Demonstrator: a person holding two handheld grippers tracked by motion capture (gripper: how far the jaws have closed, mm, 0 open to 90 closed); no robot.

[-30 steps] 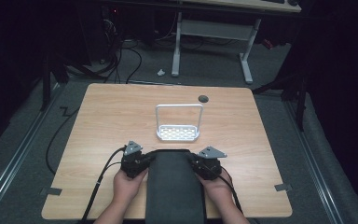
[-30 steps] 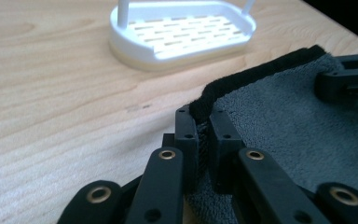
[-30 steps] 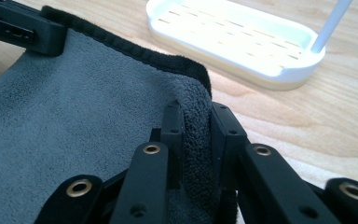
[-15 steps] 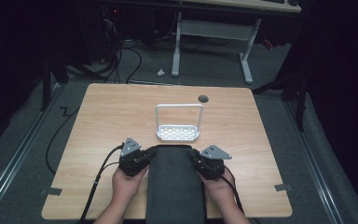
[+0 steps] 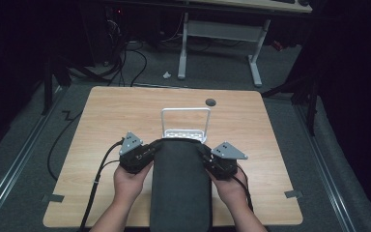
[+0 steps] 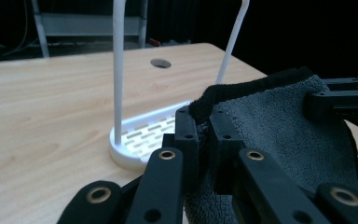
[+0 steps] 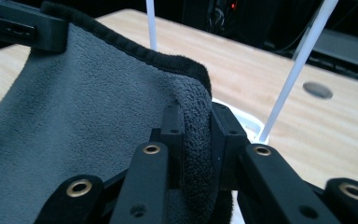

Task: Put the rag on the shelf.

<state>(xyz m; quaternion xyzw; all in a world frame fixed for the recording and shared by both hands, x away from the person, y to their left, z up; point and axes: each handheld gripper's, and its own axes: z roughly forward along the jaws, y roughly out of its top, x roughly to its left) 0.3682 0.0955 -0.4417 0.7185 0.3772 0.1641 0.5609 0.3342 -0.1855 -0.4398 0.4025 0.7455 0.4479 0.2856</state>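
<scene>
Grey fleece fills the space between your two hands: a dark towel point(image 5: 180, 186) held by its far corners, one in each gripper, with the rest trailing back over the near edge of the wooden table point(image 5: 101, 121) toward you. Your left gripper point(image 6: 204, 133) has its jaws closed narrow on the towel's left corner, the black hemmed edge pinched between them. Your right gripper point(image 7: 196, 135) does the same on the right corner, with a fold of pile squeezed tight in its jaws. Holding both corners this way keeps the leading edge stretched flat and level between them, which looks like preparation for draping it over something.

That something is most likely the white rack point(image 5: 185, 123) just beyond the towel's front edge: a slotted base with a thin hoop rising from it, standing upright near the middle of the table. From the high view, the towel's leading edge lies right at the rack's base, partly covering it, while the hoop stands clear above. I judge you would need to lift the edge higher to clear the top bar.

The towel itself looks soft and thick, charcoal on its face with a darker bound border, and it sags slightly between the grippers. A round grommet hole point(image 5: 210, 102) sits in the tabletop behind the rack.
</scene>
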